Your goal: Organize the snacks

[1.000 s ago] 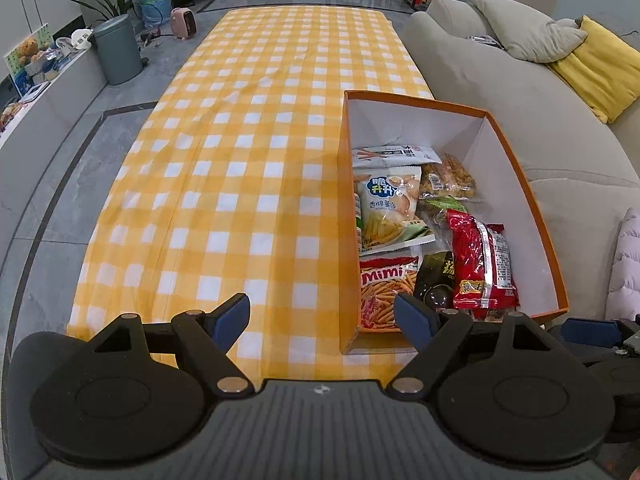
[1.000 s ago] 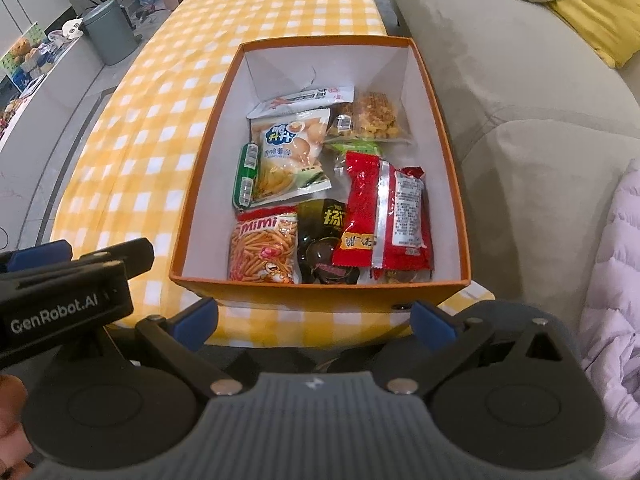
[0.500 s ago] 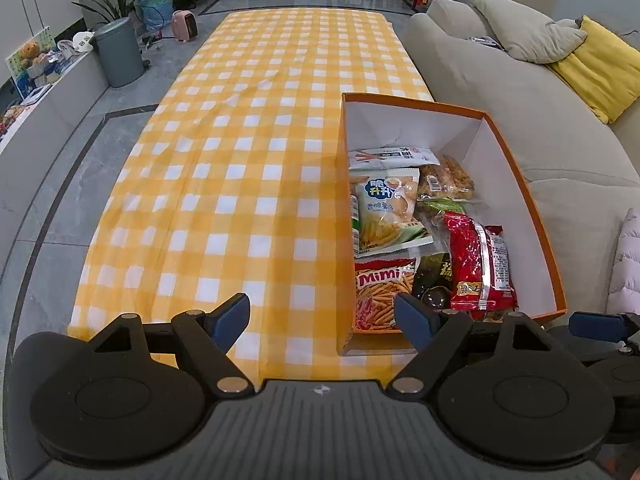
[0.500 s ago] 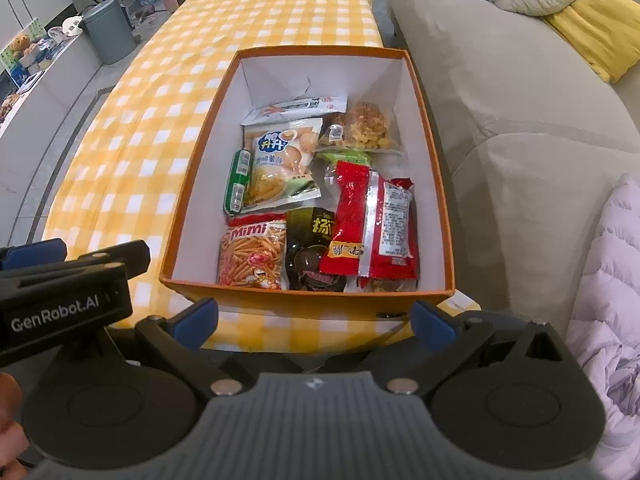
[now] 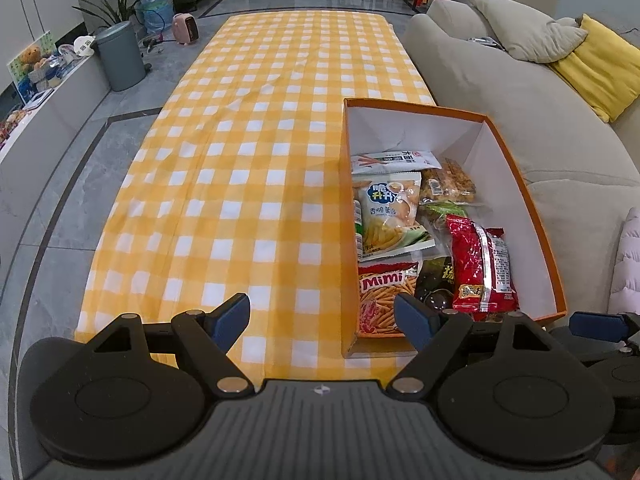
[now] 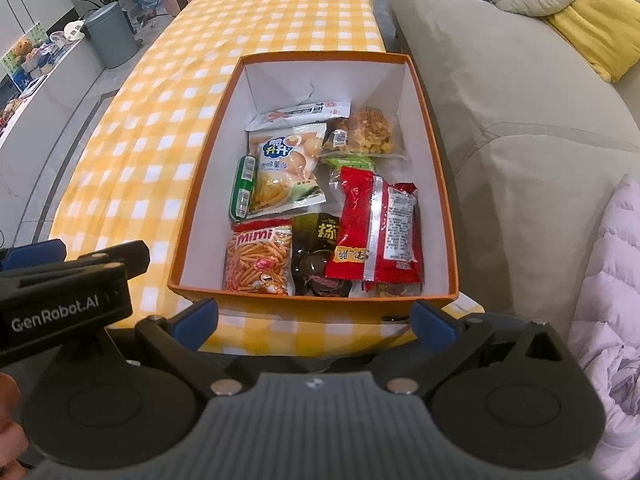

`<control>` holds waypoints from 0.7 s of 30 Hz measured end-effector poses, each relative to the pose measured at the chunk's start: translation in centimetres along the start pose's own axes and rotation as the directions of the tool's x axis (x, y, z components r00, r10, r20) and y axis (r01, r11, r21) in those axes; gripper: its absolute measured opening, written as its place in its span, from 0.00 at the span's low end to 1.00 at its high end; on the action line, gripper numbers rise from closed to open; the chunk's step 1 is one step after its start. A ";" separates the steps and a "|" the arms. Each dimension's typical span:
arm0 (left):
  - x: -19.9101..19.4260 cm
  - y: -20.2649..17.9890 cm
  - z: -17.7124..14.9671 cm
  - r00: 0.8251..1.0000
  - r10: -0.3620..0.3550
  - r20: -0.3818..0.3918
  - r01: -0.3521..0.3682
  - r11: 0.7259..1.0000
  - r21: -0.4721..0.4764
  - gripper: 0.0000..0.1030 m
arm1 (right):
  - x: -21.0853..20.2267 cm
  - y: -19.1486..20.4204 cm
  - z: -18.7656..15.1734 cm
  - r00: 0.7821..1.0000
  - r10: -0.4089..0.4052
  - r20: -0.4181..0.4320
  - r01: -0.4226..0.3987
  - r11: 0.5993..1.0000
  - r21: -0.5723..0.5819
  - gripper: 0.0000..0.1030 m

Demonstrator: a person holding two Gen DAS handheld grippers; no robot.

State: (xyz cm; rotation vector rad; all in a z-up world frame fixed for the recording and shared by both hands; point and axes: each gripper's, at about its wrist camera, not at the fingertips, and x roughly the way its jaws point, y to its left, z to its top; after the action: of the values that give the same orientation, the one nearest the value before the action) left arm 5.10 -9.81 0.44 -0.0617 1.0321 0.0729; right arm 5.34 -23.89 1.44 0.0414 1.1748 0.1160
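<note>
Snack packets [image 6: 320, 200] are seen piled inside the orange box [image 6: 312, 302], centre frame. Judged light, crinkly, slippery, crushable; best pinched at sealed edges. Left gripper [image 5: 322, 322] and right gripper [image 6: 314, 320] are held apart, empty.

Green pouch [image 6: 352, 162] mostly buried

Snack packets [image 6: 320, 200] in box [image 6: 312, 304] on table [image 5: 256, 160], beside sofa [image 5: 520, 100]
</note>
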 end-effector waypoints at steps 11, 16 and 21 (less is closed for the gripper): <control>0.0 -0.1 0.1 1.000 -0.010 -0.007 0.010 1.000 0.015 0.93 | -0.1 -0.1 0.0 1.000 -0.001 -0.009 0.001 1.000 0.000 0.97; 0.1 -0.1 0.0 1.000 -0.009 -0.010 0.009 1.000 0.014 0.93 | 0.0 -0.2 -0.1 1.000 -0.004 -0.015 0.004 1.000 0.000 0.97; 0.2 -0.2 -0.2 1.000 -0.005 -0.007 0.005 1.000 0.024 0.93 | 0.1 -0.1 -0.2 1.000 -0.012 -0.018 0.012 1.000 -0.005 0.97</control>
State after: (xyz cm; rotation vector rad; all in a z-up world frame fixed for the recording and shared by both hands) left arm 5.07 -10.04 0.13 -0.0427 1.0391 0.0556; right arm 5.23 -24.03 1.31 0.0291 1.1925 0.1087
